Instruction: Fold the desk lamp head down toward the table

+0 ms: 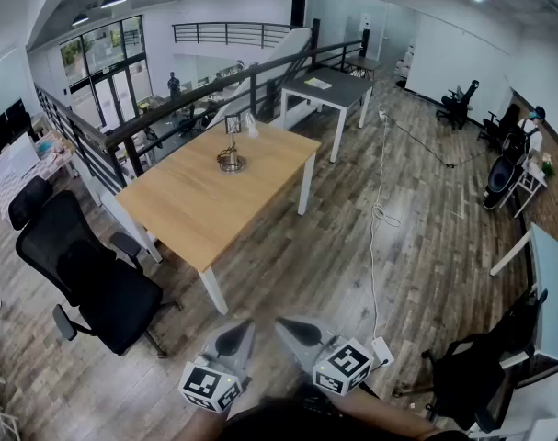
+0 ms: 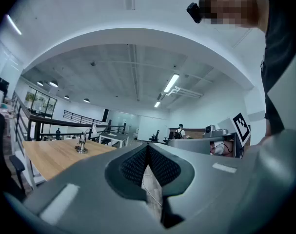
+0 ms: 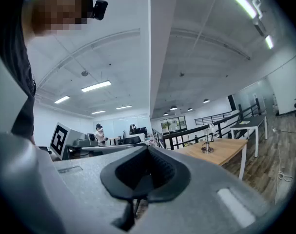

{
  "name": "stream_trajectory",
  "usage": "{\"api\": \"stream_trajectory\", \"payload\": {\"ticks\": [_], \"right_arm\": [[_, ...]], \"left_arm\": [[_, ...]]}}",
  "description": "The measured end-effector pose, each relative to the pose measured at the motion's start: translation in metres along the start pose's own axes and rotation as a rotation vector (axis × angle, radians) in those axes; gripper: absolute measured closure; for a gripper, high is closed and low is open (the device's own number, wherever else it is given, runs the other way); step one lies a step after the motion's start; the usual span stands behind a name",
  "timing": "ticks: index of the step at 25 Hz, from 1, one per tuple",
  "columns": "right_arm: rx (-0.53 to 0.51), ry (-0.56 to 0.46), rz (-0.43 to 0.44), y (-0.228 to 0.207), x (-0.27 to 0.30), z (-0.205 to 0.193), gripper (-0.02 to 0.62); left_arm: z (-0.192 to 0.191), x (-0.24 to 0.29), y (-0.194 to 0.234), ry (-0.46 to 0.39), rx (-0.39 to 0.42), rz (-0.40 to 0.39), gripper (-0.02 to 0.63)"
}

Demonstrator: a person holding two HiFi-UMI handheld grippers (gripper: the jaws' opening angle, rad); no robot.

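Note:
A small desk lamp [image 1: 231, 150] with a round metal base stands upright near the far end of the wooden table [image 1: 205, 200], its head raised. It shows small and far off in the left gripper view [image 2: 81, 144] and in the right gripper view [image 3: 206, 144]. Both grippers hang low, close to the person's body and well short of the table. My left gripper [image 1: 242, 327] [image 2: 148, 146] is shut with nothing between its pads. Beside it, my right gripper [image 1: 292, 324] [image 3: 148, 150] is also shut and empty. Both point level.
A black office chair [image 1: 95, 274] stands at the table's near left corner. A grey table [image 1: 329, 88] and a dark railing [image 1: 168, 108] lie beyond. A white cable [image 1: 380, 209] trails over the wood floor at the right, near another chair [image 1: 481, 375] and a white desk [image 1: 550, 274].

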State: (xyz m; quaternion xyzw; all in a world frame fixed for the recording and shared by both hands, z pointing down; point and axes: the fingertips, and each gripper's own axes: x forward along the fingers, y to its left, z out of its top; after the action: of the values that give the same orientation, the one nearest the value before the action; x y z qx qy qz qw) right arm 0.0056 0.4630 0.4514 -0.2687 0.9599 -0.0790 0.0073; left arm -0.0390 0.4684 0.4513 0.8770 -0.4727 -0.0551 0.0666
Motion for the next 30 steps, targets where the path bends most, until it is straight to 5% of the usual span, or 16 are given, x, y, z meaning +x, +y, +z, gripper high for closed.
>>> {"api": "stream_trajectory", "payload": {"ticks": [14, 30], "right_arm": [[0.012, -0.014, 0.016, -0.058, 0.010, 0.009, 0.592], [0.025, -0.026, 0.036, -0.247, -0.017, 0.044, 0.592]], "left_arm": [[-0.004, 0.060, 0.014, 0.004, -0.007, 0.011, 0.604], [-0.013, 0.268, -0.016, 0.023, -0.020, -0.043, 0.604]]}}
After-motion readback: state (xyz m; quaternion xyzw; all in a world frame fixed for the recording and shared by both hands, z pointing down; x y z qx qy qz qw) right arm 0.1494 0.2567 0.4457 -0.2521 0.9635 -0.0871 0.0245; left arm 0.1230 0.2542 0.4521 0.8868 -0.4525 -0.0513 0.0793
